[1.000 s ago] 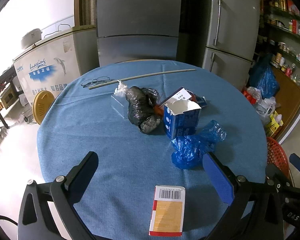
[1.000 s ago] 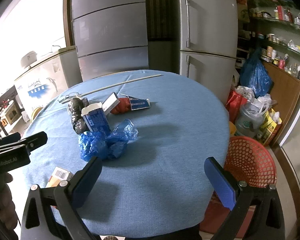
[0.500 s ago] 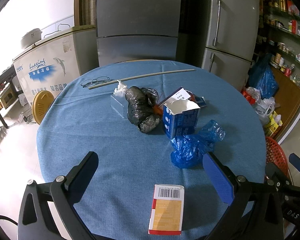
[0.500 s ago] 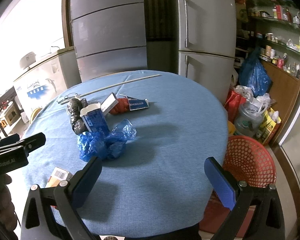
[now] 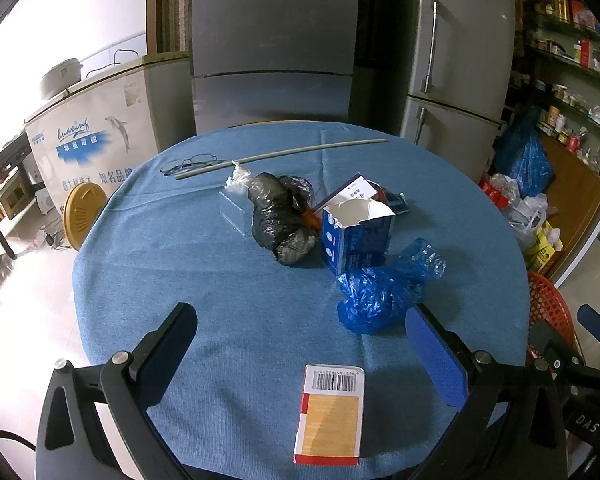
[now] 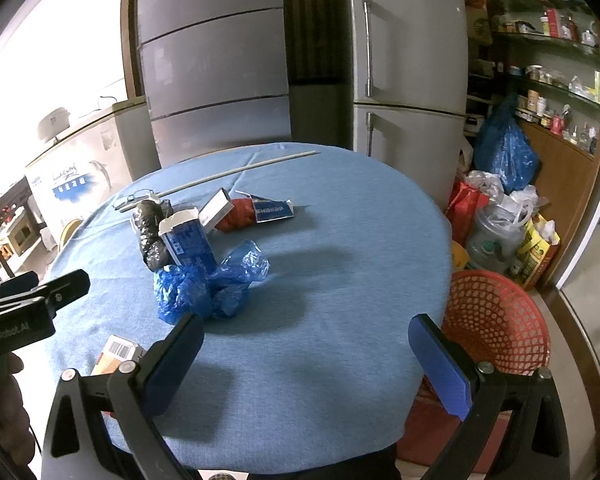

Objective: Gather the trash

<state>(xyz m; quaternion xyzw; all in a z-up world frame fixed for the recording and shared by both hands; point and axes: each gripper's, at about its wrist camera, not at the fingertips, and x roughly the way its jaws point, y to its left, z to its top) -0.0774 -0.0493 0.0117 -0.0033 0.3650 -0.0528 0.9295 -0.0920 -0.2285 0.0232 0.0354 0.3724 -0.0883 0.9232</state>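
A: Left gripper [image 5: 301, 344] spread wide, nothing between its fingers. It hovers low over the near edge of the table [image 5: 204, 280], pointing toward the centre.

B: And the trash relative to it?

A: Box [image 5: 329, 416] with a barcode lies flat at bottom centre of the left view, between the two fingers and nearer the camera than their tips. Blue bag [image 5: 380, 292], crumpled, sits just ahead of the right finger [image 5: 436, 356], right of centre. Carton [image 5: 356, 236], torn open at the top, stands upright touching the blue bag on its far side. Black bag [image 5: 282, 218] lies just left of the carton, mid-frame.

B: Right gripper?

A: Right gripper [image 6: 306, 352] also spread, empty, held above the table's near right rim. In its view the blue bag [image 6: 208, 284] is just beyond the left finger [image 6: 172, 364], left of centre. Carton [image 6: 190, 242] and black bag [image 6: 150, 232] lie behind it. Red wrapper [image 6: 240, 216] lies further back, centre-left, well apart from the tips. Box [image 6: 116, 354] shows at lower left, partly hidden by that finger.

B: Anything off the table?

A: Red basket [image 6: 496, 324] on the floor at lower right, beside the table edge, just past the right finger [image 6: 440, 368]. Left gripper's side shows at far left of the right view [image 6: 32, 300], a hand [image 6: 8, 412] below it, dark and partly cut off.
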